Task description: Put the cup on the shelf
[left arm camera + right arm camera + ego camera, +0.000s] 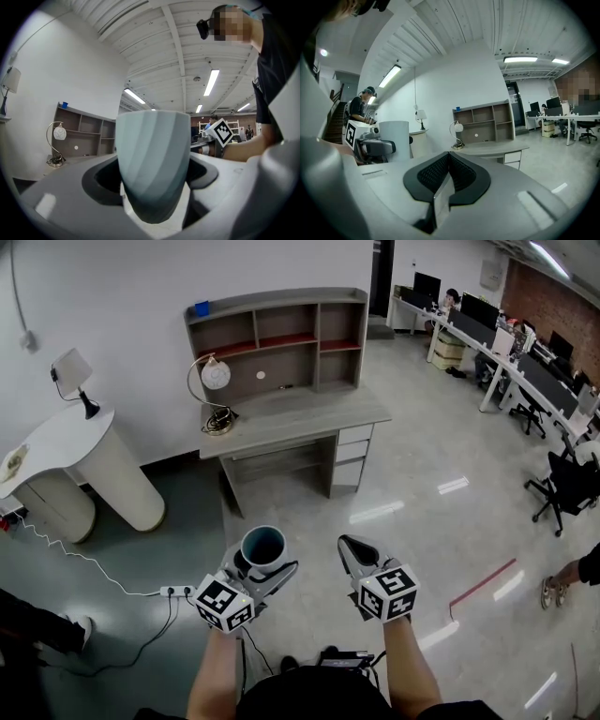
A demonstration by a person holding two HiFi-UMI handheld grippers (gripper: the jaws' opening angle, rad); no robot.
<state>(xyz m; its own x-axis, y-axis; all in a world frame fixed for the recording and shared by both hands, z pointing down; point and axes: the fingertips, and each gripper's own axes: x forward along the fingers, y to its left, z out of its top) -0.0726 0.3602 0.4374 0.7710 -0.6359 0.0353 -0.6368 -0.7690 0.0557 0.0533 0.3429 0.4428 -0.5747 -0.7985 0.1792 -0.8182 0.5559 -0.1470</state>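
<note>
Carrying stage: left tool (255,576) clamped on upright cup (262,547), near person. Right tool (361,554) empty, jaws together. Shelf (281,343) on far tabletop (300,413), well apart from cup. Pickup looks done; approach and placing on shelf remain.

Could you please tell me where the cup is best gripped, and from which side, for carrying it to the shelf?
Grip the cup across its side wall, coming in level from the side, as the left tongs hold it. It stands upright with its mouth up, and its wall narrows toward the base, so a hold on the wall below the wide top should keep it from sliding down.
</note>
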